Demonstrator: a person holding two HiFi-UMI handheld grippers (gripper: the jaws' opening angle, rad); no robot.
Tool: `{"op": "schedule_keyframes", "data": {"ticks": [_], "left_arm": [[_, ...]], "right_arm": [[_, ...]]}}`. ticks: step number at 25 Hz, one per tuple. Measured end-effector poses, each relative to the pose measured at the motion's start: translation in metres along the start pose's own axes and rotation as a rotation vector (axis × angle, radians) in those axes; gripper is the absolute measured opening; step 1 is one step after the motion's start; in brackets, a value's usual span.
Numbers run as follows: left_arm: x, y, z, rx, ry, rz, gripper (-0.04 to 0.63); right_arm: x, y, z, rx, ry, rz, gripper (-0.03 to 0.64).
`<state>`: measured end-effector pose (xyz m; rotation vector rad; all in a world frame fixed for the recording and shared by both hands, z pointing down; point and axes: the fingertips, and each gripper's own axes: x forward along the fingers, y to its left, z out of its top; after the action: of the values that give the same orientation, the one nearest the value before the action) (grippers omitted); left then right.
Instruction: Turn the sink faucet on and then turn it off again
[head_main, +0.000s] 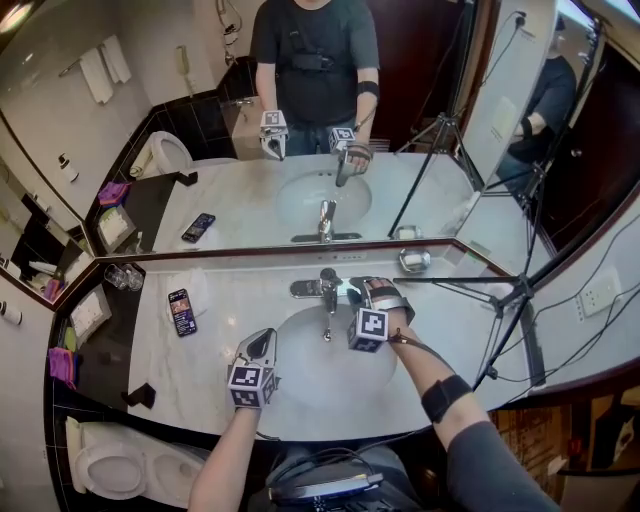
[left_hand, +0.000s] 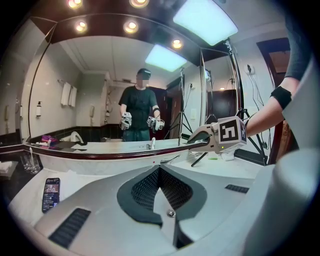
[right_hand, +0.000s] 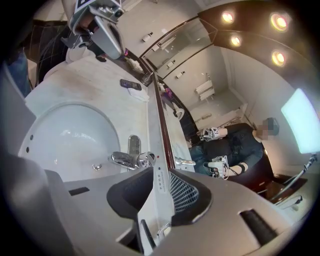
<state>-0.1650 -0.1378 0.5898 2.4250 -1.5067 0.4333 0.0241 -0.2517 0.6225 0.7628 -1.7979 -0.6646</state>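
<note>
Right gripper view, right tool (right_hand: 158, 172) clamped on faucet lever (right_hand: 160, 187)

- Round ceiling spotlights (left_hand: 131, 25) and a broad light panel (left_hand: 205, 20) glow above and ahead of the left hand-held gripper (left_hand: 160, 172), both burnt out to white.
- The pale surface (head_main: 225, 300) beneath the two hand-held grippers is evenly bright, with only faint, soft shadows.
- The chrome faucet lever (right_hand: 160, 195) between the jaws of the right hand-held gripper (right_hand: 152, 172) shows hard glints.
- Both gripper views bow strongly and fall to black at the corners.
- The jaws nearest each lens look slightly soft.
</note>
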Motion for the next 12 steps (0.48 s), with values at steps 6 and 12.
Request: {"op": "schedule_keyframes", "data": {"ticks": [6,12], "left_arm": [[0.004,-0.011,0.008,0.02,-0.008,-0.028,0.0],[0.007,-0.017,0.012,0.029,-0.007,-0.049,0.0]], "right_arm": [[-0.045,-0.005,-0.024,0.301,-0.002,-0.063,0.033],[-0.075,0.002,-0.055,0.748,-0.027,-0.066,0.019]]}}
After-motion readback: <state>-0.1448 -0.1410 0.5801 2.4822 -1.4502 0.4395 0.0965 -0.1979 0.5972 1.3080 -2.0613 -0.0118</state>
